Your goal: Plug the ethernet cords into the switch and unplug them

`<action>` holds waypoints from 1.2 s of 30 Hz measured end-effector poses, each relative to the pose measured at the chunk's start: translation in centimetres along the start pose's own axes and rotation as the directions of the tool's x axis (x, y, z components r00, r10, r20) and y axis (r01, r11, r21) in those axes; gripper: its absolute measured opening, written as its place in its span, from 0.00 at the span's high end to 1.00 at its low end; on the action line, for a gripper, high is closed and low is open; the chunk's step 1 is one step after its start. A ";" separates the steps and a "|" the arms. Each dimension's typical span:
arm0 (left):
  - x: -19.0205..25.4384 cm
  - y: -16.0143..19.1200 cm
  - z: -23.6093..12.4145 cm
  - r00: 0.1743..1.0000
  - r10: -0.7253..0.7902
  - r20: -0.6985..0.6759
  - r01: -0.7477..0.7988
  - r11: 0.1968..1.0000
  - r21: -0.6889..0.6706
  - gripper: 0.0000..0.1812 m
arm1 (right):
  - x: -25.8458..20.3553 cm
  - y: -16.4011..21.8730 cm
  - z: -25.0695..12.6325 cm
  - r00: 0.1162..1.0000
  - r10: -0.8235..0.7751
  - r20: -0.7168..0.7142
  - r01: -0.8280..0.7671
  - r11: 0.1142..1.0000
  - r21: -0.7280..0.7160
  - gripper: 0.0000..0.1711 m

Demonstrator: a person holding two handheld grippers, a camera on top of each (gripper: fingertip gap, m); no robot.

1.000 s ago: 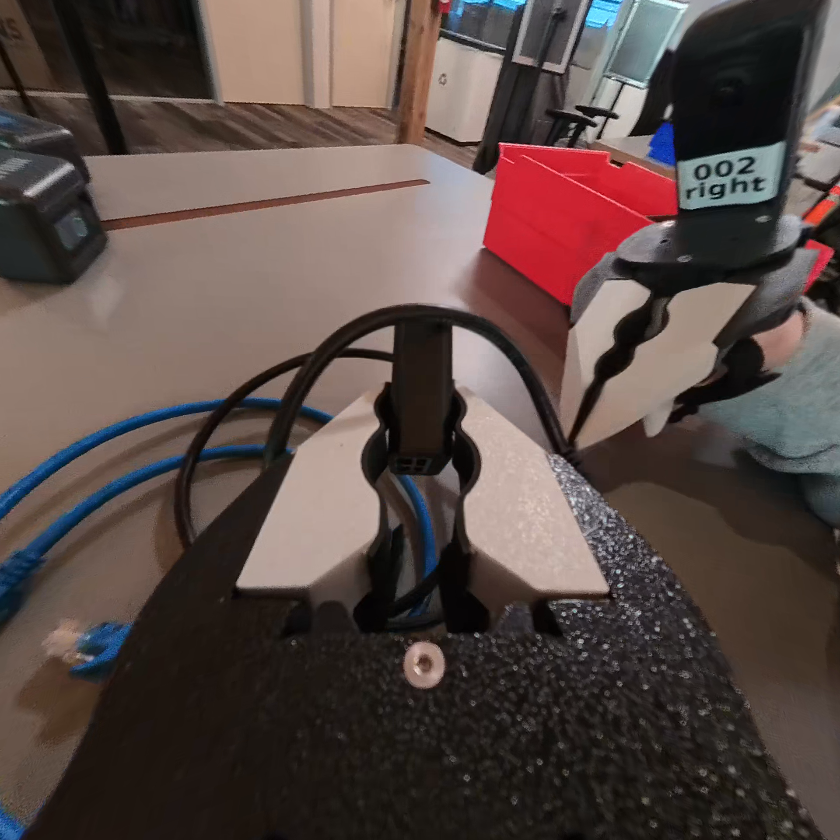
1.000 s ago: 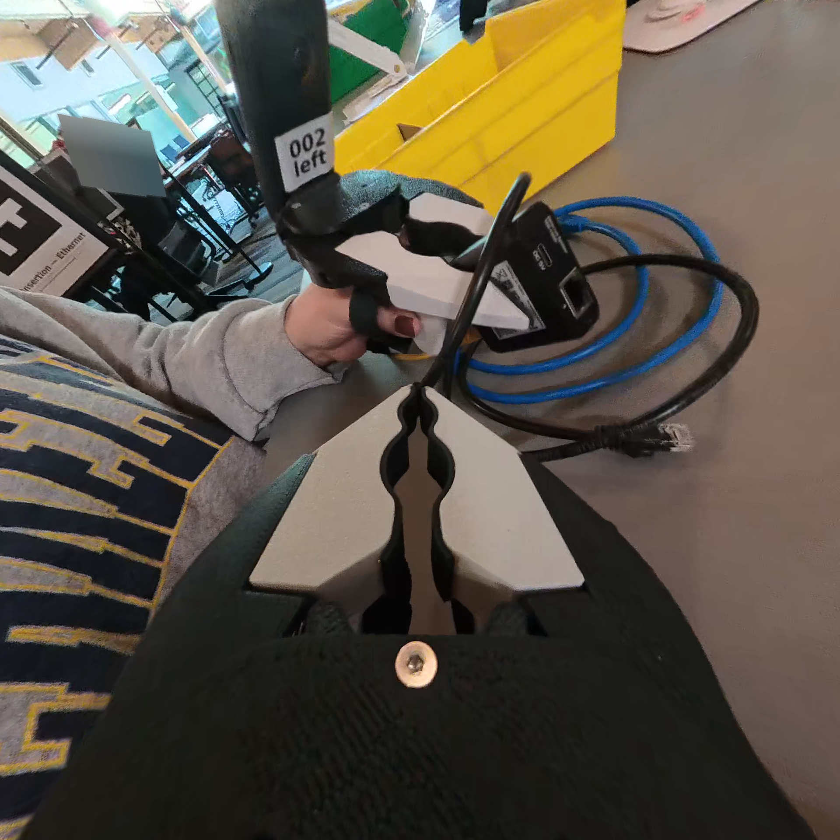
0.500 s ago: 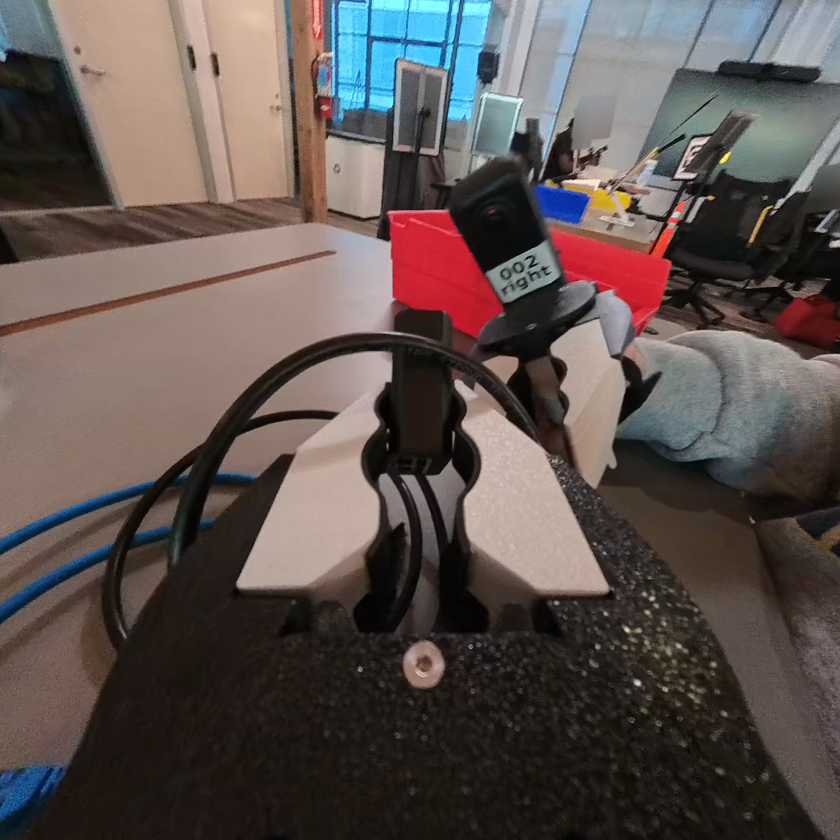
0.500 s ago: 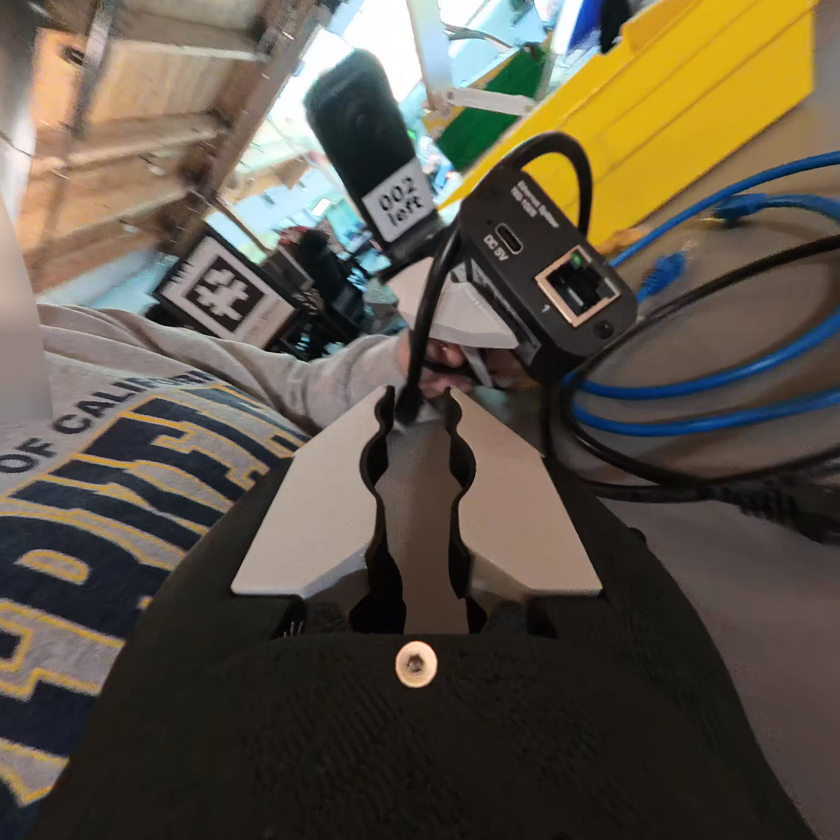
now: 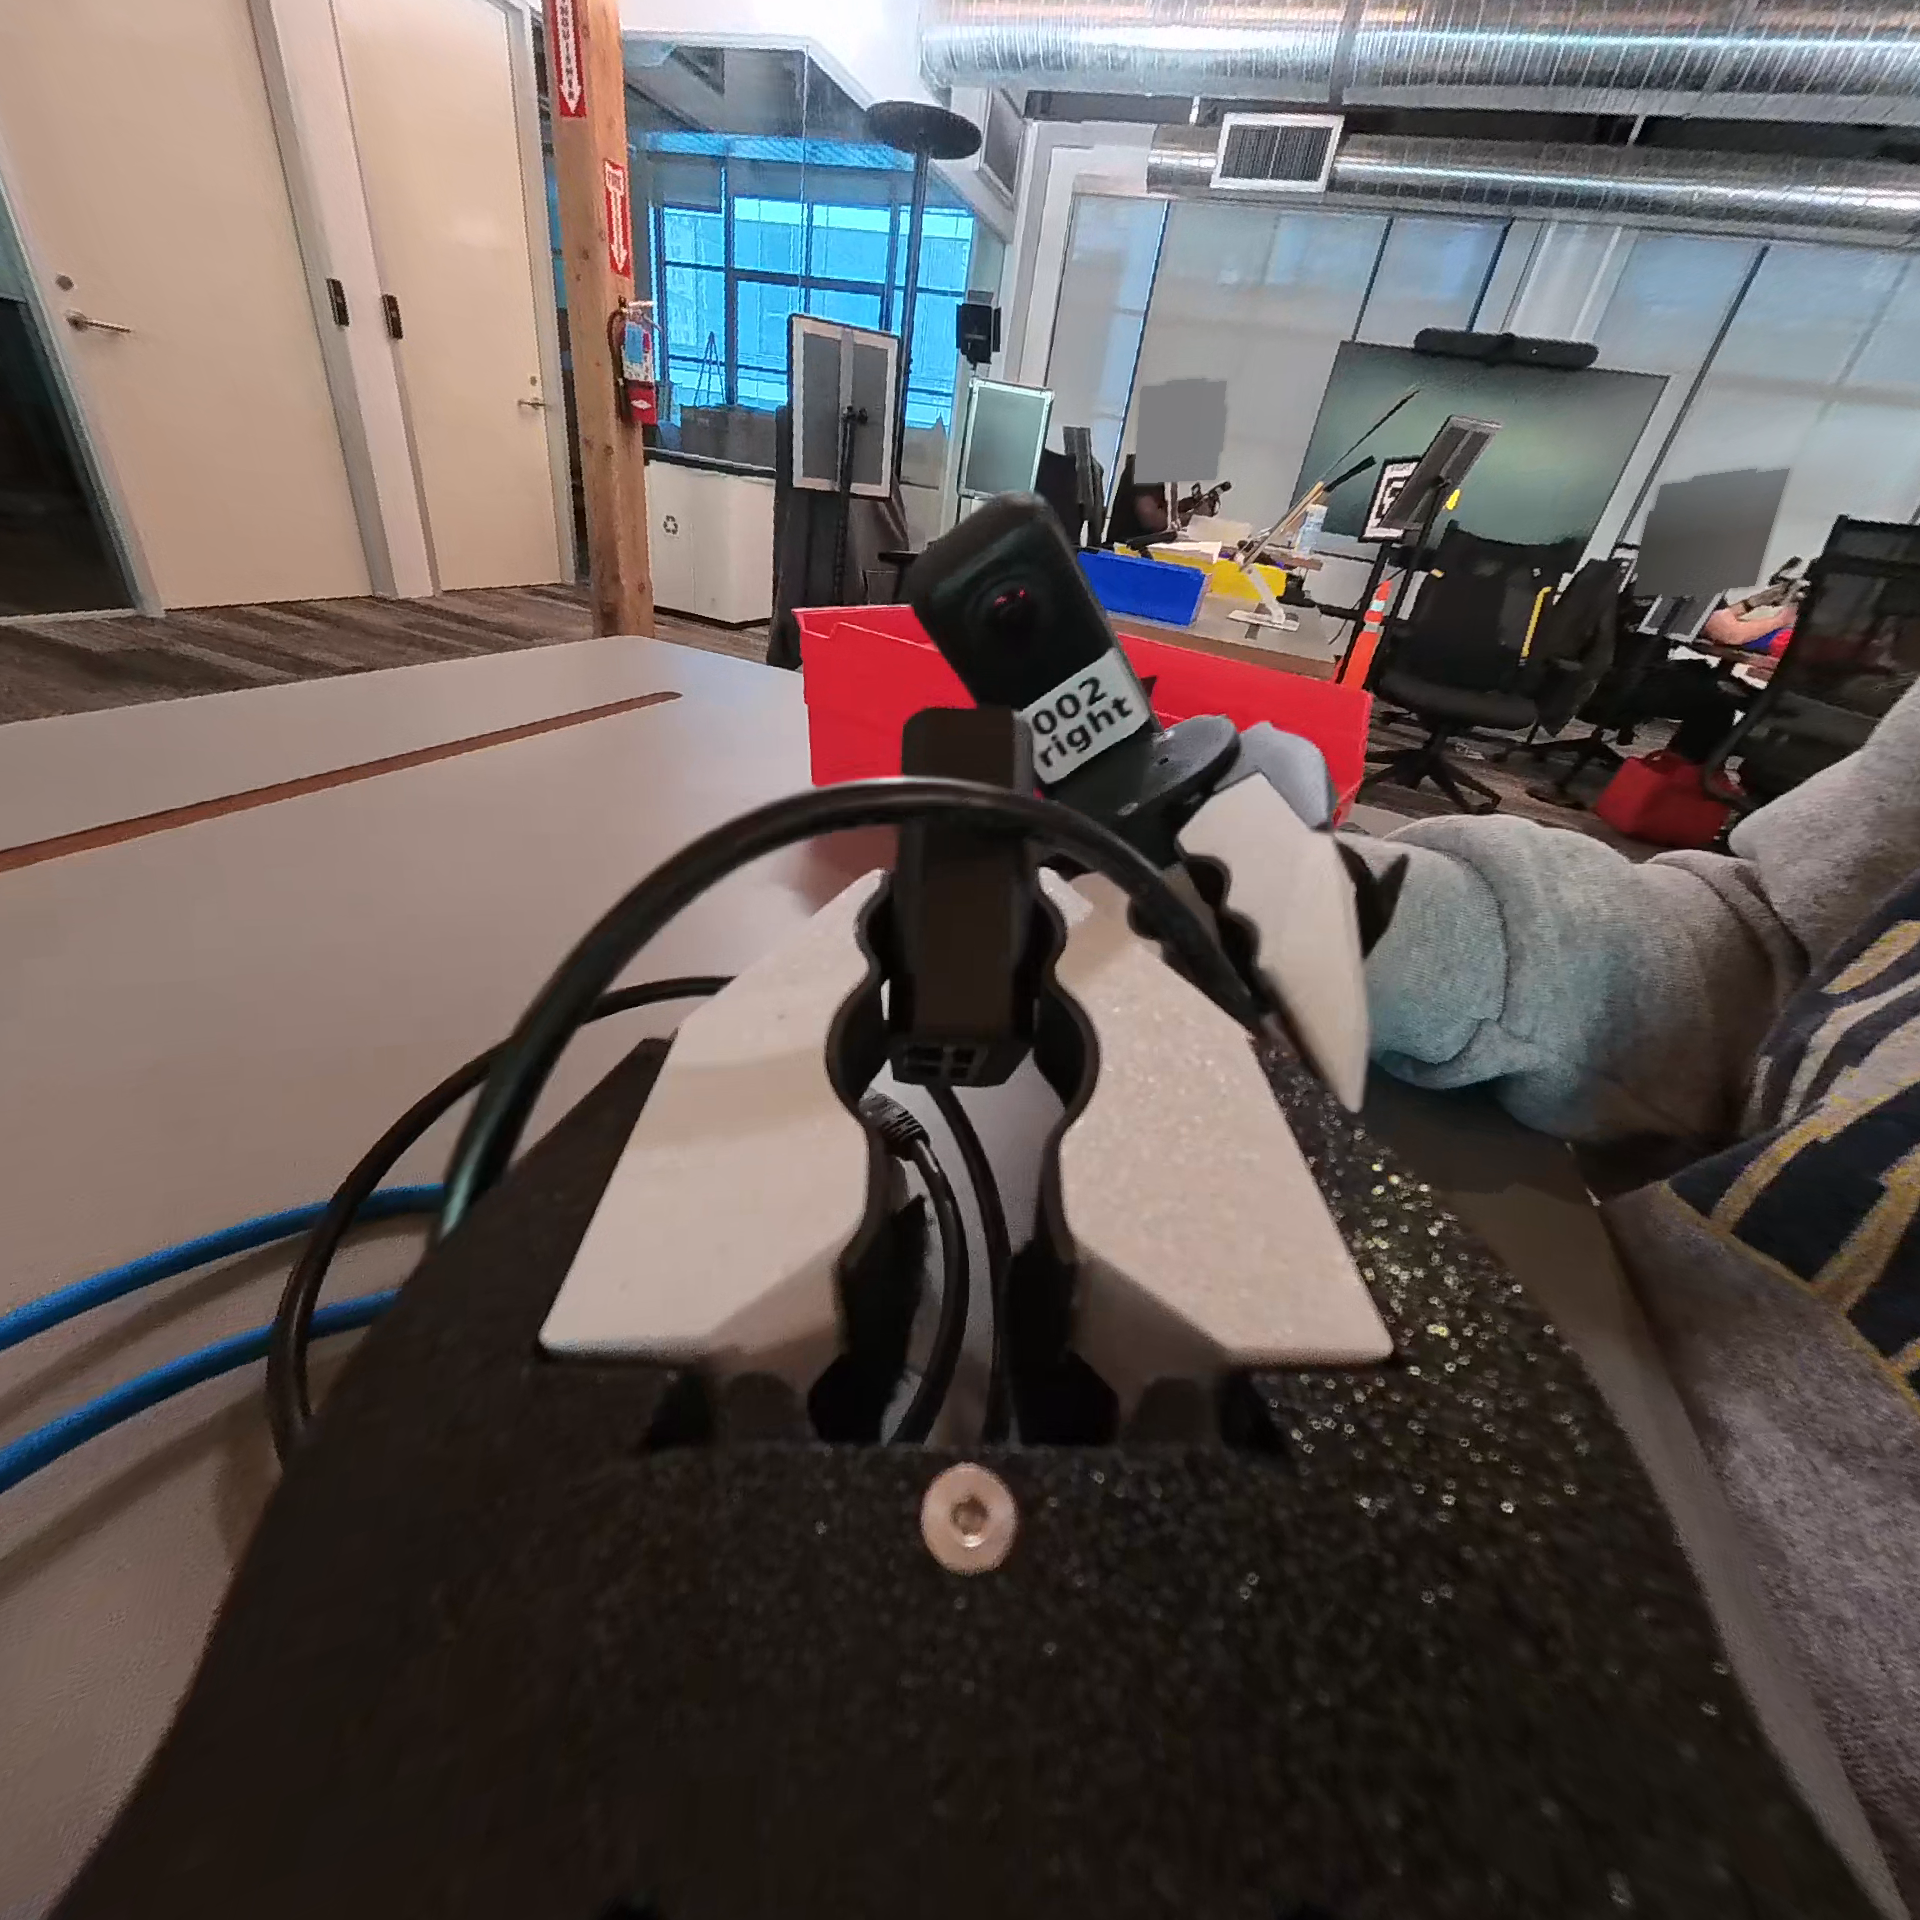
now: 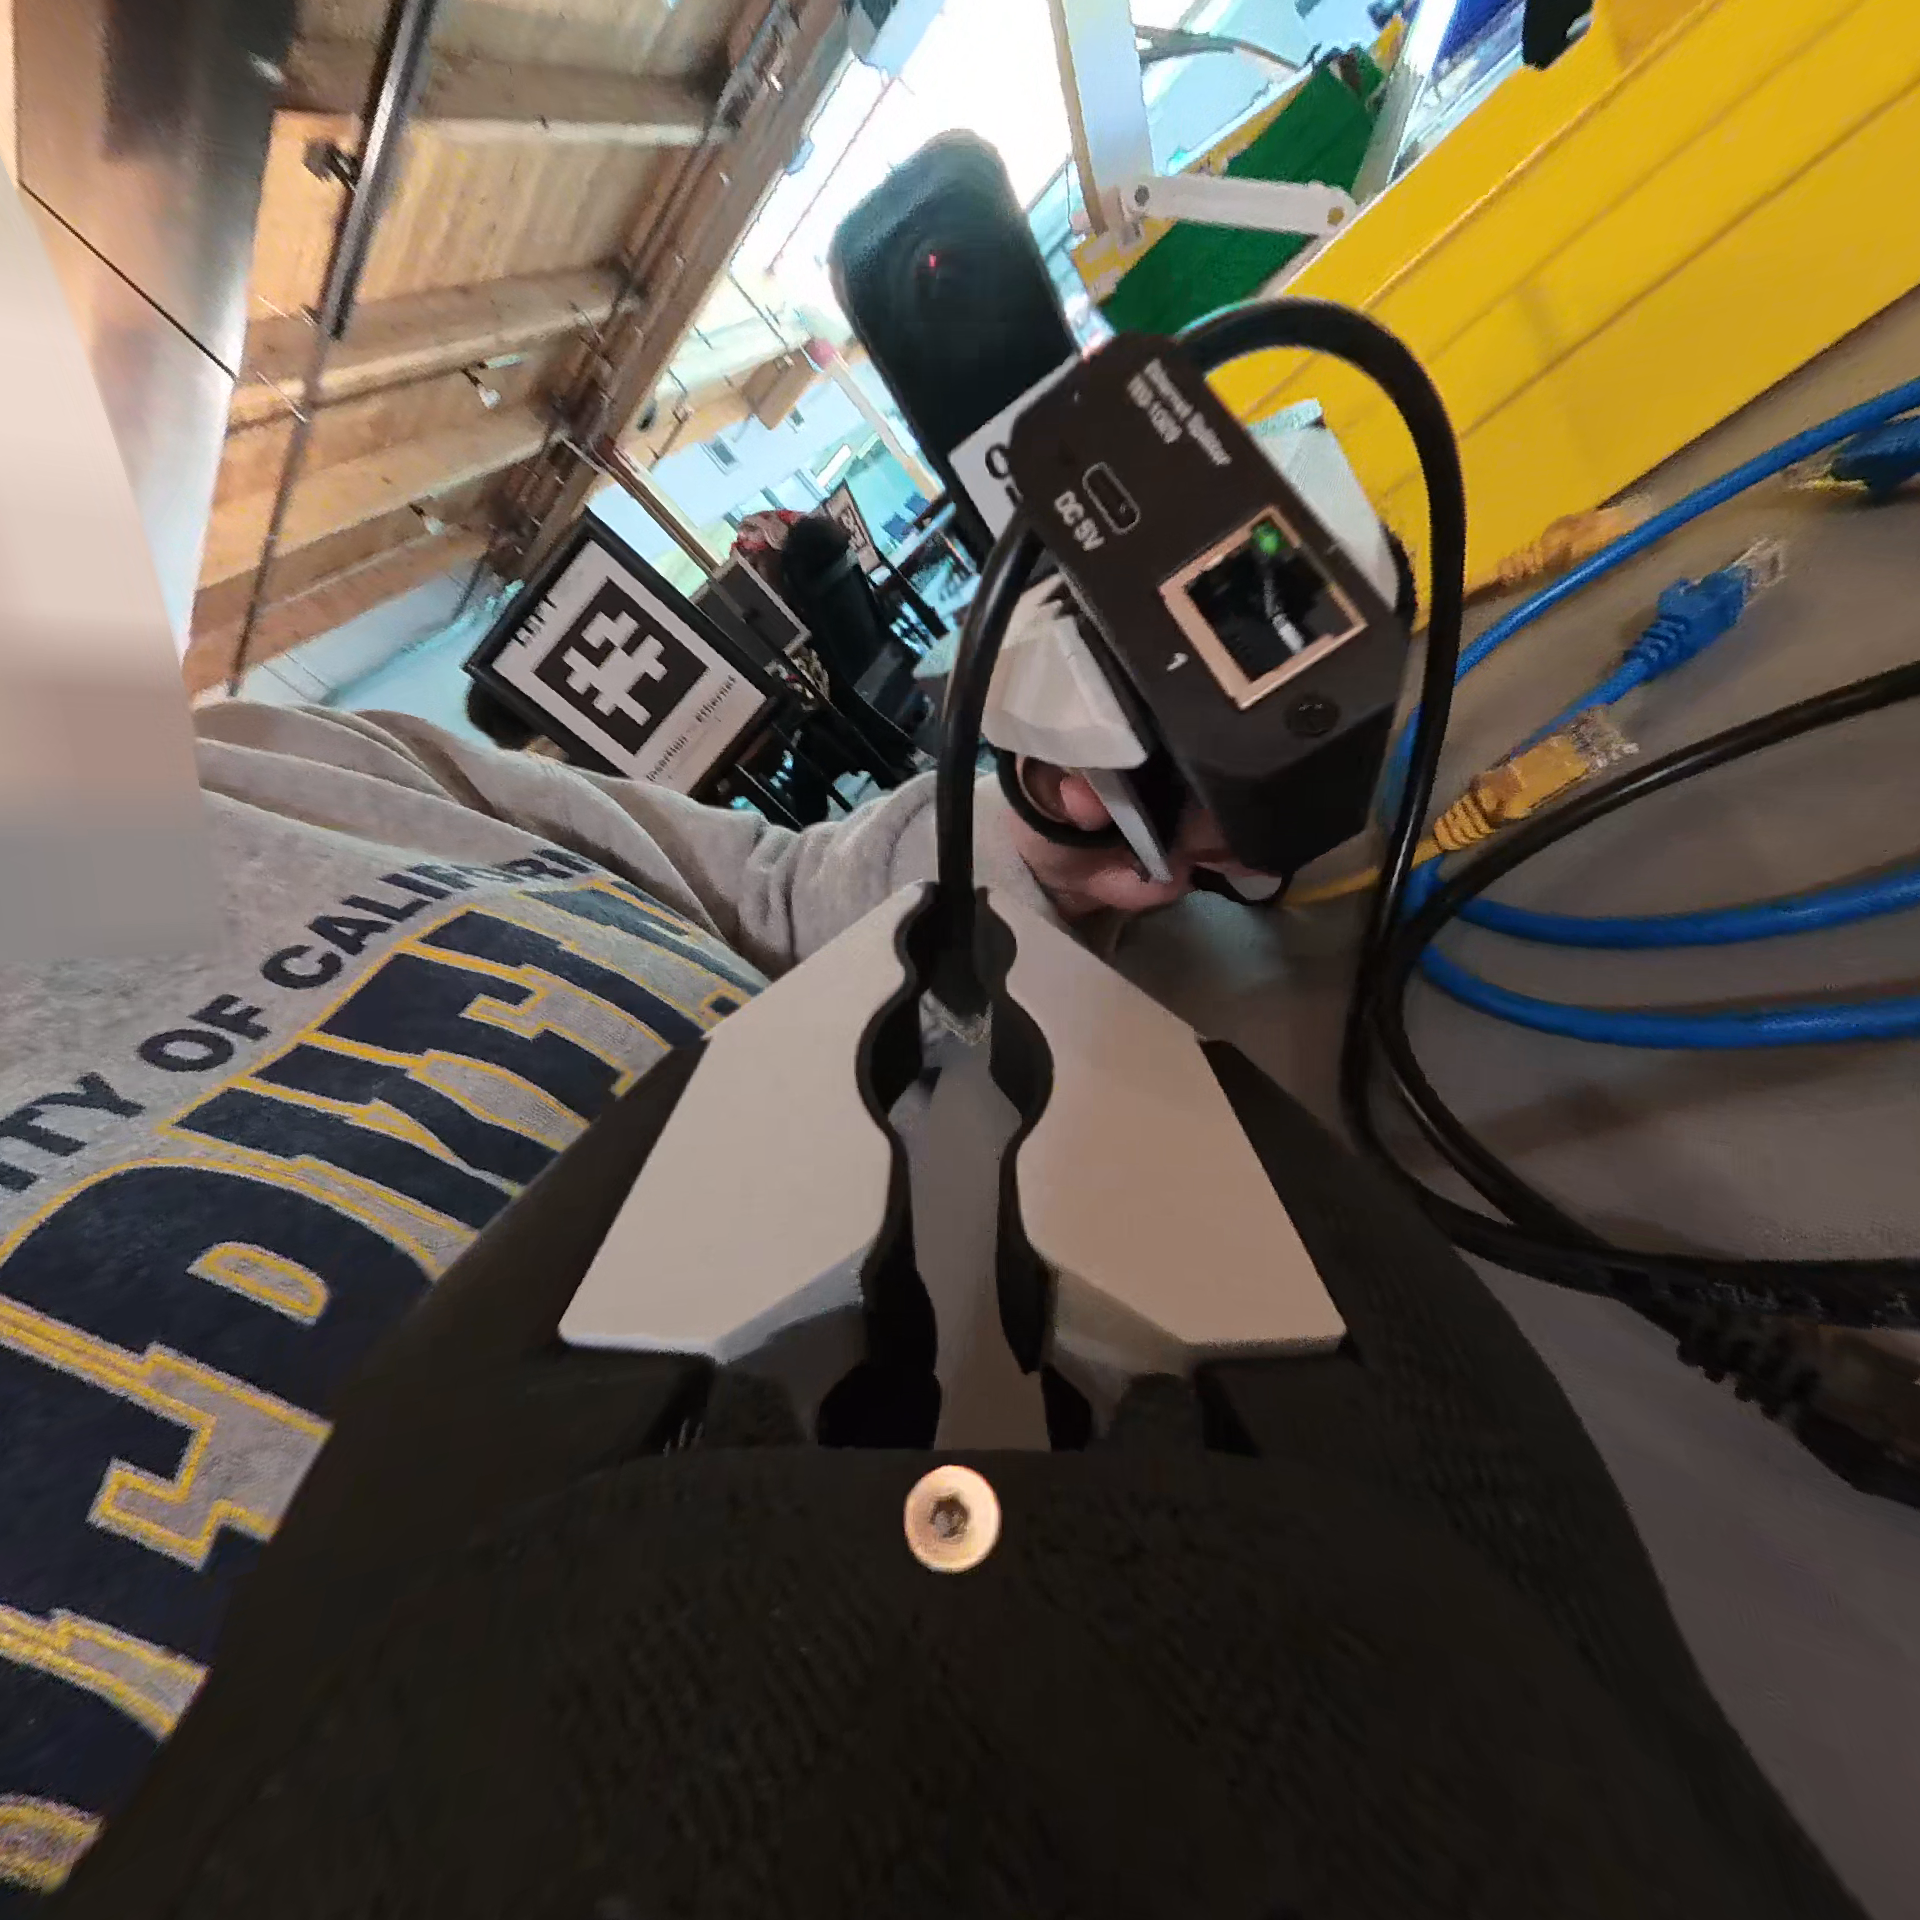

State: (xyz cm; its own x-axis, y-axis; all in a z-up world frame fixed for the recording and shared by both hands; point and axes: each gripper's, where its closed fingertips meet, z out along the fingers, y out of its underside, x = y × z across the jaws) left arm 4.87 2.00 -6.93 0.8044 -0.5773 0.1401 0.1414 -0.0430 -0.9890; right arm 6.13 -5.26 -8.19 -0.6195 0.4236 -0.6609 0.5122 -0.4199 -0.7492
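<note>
The left gripper (image 5: pixel 961 997) is clamped on the switch (image 5: pixel 958 914), a small black box held off the table (image 5: pixel 312 914) between the two grey fingers (image 5: pixel 748 1174). In the right wrist view the switch (image 6: pixel 1236 613) presents one vacant port (image 6: pixel 1262 620) on its near face, with a green light at the port's upper edge. The right gripper (image 6: pixel 961 977) pinches the black cord (image 6: pixel 956 727) just behind its clear plug (image 6: pixel 961 1013), at the fingertips. This cord rises from the plug, arches over the switch and drops to the table on the far side. The plug lies near the switch and below it, apart from the port. Blue cords (image 6: pixel 1662 935) lie looped on the table beside the switch; a yellow plug (image 6: pixel 1496 800) rests among them. A yellow bin (image 6: pixel 1610 208) stands behind the cords, and a red bin (image 5: pixel 873 686) stands past the right gripper (image 5: pixel 1247 935) in the left wrist view
</note>
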 end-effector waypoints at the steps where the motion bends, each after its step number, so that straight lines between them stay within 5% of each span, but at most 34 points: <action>1: 0.0 0.0 0.0 1.000 0.002 0.003 -0.002 1.000 -0.001 0.88 | 0.2 0.1 0.1 1.000 -0.012 -0.019 0.012 1.000 -0.012 0.98; 12: 0.6 1.3 -1.2 1.000 0.003 -0.011 -0.004 0.994 -0.106 0.88 | -1.8 -7.0 -4.9 0.937 -0.294 -0.190 0.337 0.906 0.257 0.98; 18: 2.6 0.2 -1.7 0.995 0.020 -0.097 -0.019 1.000 0.007 0.88 | -2.5 -10.6 -6.8 0.883 -0.312 -0.351 0.441 0.808 0.391 0.98; 23: 2.9 -1.0 -2.5 0.995 0.081 -0.054 -0.074 0.990 0.117 0.88 | -3.2 -10.0 -5.4 0.894 -0.307 -0.326 0.426 0.807 0.410 0.98; 36: 2.2 -1.2 -2.8 0.995 0.099 0.006 -0.099 0.986 0.136 0.88 | -1.2 -8.4 -4.3 0.897 -0.267 -0.353 0.397 0.837 0.376 0.98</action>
State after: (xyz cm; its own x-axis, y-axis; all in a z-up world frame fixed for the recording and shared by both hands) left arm 4.86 -1.55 -5.62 0.8179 -0.5738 0.0415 0.1381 0.1259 -0.9824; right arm 5.13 1.18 -1.28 -0.4822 0.7753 -0.4078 -0.0407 -0.4848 -0.8737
